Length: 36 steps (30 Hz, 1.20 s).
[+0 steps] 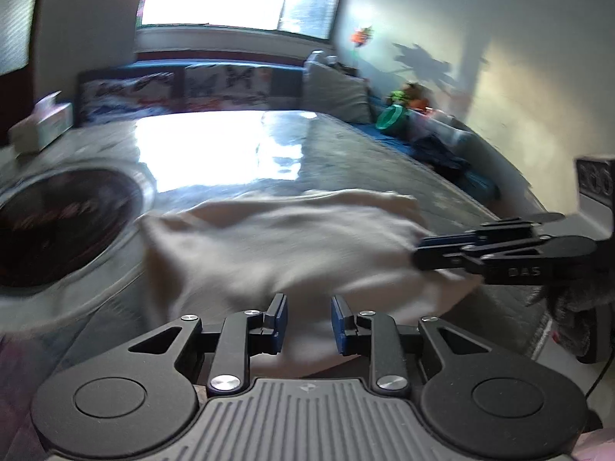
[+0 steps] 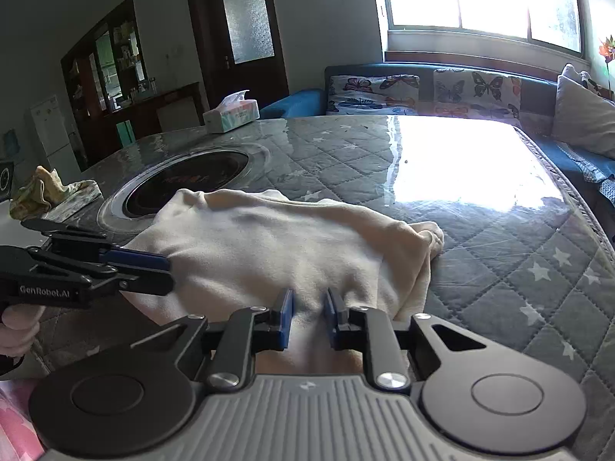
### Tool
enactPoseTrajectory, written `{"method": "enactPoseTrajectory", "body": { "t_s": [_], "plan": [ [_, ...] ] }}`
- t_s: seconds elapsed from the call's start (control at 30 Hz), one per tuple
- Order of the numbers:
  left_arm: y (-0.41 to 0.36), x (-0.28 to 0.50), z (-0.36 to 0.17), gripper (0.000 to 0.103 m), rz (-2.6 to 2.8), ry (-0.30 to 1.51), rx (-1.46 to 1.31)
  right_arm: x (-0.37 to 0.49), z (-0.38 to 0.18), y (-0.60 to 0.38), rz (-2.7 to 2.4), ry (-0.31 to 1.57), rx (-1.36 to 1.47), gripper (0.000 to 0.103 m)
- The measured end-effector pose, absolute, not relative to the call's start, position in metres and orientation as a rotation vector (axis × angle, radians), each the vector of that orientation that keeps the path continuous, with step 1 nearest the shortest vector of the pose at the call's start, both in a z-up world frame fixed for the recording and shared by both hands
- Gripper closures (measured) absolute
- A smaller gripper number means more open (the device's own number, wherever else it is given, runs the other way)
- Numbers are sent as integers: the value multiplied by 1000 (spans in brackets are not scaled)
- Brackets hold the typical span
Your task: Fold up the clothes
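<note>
Cream garment (image 2: 276,242) lies bunched on the quilted table cover (image 2: 499,269), just beside the round dark hob (image 2: 188,184) set into the table, its far corner lapping the hob's metal rim. From where I stand it looks doubled over at least once: a rolled, thick edge shows on the side away from the hob, and the top surface is soft and rumpled, not flat. I would call the folding partly done; the bundle still wants smoothing, squaring and probably another fold before it can be called neat.

Right gripper (image 2: 307,317) hangs over the near edge of the garment, on the side away from the hob. Its blue pads stand a little apart with cloth showing in the gap, and nothing seems pinched between them. Left gripper (image 1: 309,322) sits low at the near edge on the hob side, its tongs likewise parted with pale cloth seen through the gap; that view is smeared, so I cannot say whether a pad touches the fabric.

A tissue box (image 2: 230,113) stands beyond the hob, well apart from the garment, and a crumpled patterned cloth (image 2: 54,192) lies off to the hob's outer side.
</note>
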<state>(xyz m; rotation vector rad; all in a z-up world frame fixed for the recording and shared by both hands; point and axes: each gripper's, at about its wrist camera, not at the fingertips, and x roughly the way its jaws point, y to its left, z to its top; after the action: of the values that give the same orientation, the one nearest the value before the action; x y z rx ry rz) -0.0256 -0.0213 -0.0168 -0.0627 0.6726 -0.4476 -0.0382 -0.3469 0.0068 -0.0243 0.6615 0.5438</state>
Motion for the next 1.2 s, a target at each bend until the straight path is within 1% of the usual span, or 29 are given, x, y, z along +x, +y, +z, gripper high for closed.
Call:
{"method": "enactPoseTrajectory", "body": {
  "t_s": [0.1,0.23,0.3,0.4,0.67,0.77,0.83,0.9,1.13,1.2],
  "plan": [
    [-5,-30,-19,76,-424,684,-122,-38,6,-348,540,661,-18,84],
    [11,-32,-19,76,-402,688,-155,-37,6,-347,543,668,-23,75],
    [15,-32,-17,76,-401,687,-161,-38,6,-346,546,669,-30,74],
    [19,-33,-15,76,-405,683,-162,-37,6,-346,553,672,-26,71],
    [19,-33,-19,76,-403,698,-163,-40,2,-345,559,661,-34,69],
    [17,-29,-10,75,-412,697,-182,-40,3,-344,563,660,-30,62],
    [14,-27,-3,73,-421,666,-174,-41,4,-341,571,662,-36,53],
    [10,-21,2,72,-438,642,-174,-42,7,-337,575,658,-44,49],
    [4,8,-6,70,-431,645,-175,-34,15,-329,588,625,-40,42],
    [7,12,-10,70,-415,656,-177,-27,12,-327,587,628,-37,41]
  ]
}}
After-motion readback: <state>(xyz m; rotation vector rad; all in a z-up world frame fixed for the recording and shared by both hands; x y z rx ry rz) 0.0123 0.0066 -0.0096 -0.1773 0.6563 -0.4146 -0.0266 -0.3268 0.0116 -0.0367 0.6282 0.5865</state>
